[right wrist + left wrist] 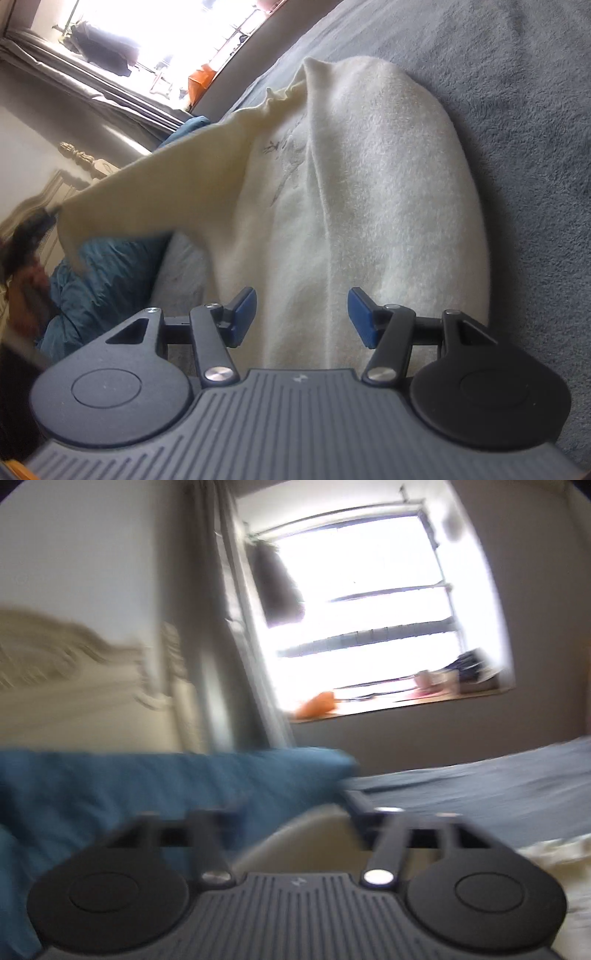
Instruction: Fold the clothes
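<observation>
My right tool [302, 317] stood half wide. Its two blue pads [243, 317] were apart and pressed on nothing, and it hovered over the near end of the cream fleece garment [369, 184]. The garment lay on the grey-blue bed cover [535, 110] and filled the middle of the right wrist view. A small dark embroidery [275, 147] was on its front. From the upper middle of this frame, one part of the garment was lifted off the bed and stretched out flat to the left edge. There its end met a dark, blurred shape, which I took for my left tool [37, 221]. A hand [26, 291] showed below this shape.

The left wrist view was strongly blurred. The arms of the left tool seemed spread, with something cream between them, but the pads were not visible. I could not tell if this tool gripped the cloth or was open. A bit of the cream garment showed at the lower right of that frame. A teal quilt [110, 794] lay at the left, under a carved pale headboard [74, 672]. A bright window [369, 609] was in the upper right, with an orange object [317, 705] on its sill.
</observation>
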Demonstrator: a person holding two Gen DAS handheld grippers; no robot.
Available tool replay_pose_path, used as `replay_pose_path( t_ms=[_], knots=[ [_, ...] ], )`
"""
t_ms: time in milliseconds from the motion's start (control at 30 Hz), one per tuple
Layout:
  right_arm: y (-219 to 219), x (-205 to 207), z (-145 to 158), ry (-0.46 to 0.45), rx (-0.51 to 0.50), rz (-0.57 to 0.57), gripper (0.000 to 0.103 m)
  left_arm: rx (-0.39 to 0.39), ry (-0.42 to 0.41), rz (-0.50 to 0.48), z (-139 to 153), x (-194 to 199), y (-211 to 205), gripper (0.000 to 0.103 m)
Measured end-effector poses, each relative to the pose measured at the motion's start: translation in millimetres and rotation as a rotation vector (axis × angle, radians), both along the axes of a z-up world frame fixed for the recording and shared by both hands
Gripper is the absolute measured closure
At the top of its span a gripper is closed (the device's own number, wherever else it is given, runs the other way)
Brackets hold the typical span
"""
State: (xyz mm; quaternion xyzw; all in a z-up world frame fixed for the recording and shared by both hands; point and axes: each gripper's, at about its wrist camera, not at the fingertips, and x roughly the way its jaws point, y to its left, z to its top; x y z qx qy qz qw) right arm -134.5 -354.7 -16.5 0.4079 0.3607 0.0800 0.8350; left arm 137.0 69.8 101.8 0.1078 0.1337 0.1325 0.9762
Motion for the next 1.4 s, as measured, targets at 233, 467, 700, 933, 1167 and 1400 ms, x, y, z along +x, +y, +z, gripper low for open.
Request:
replay_pose_path(
  t_ms=[233, 467, 700, 933, 1167, 1400],
  knots=[
    [-6.1, -1.4, 2.2, -0.002, -0.087, -0.004, 0.048, -0.074, 0.316, -0.169, -100.6, -47.0, -27.2, 0.018],
    [26.7, -30.0, 16.0, -0.001, -0.395, 0.186, 0.048, -0.346, 0.789, -0.468, -183.1, -146.7, -58.7, 0.023],
    [79.5, -57.9, 11.2, -0.009, -0.719, 0.404, 0.038, -0.257, 0.872, -0.556, -215.4, -178.6, -81.1, 0.037],
    [110.4, -72.4, 0.6, -0.022, -0.927, 0.526, 0.045, -0.290, 0.887, -0.512, -228.4, -186.5, -90.6, 0.058],
    [52.3, -76.9, 31.5, 0.014, -0.695, 0.279, 0.096, -0.283, 0.868, -0.517, -221.6, -192.6, -90.7, 0.070],
    [-85.8, -10.6, 138.0, -0.177, -0.416, -0.112, 0.097, -0.272, 0.863, -0.508, -219.9, -189.2, -92.6, 0.070]
  ],
)
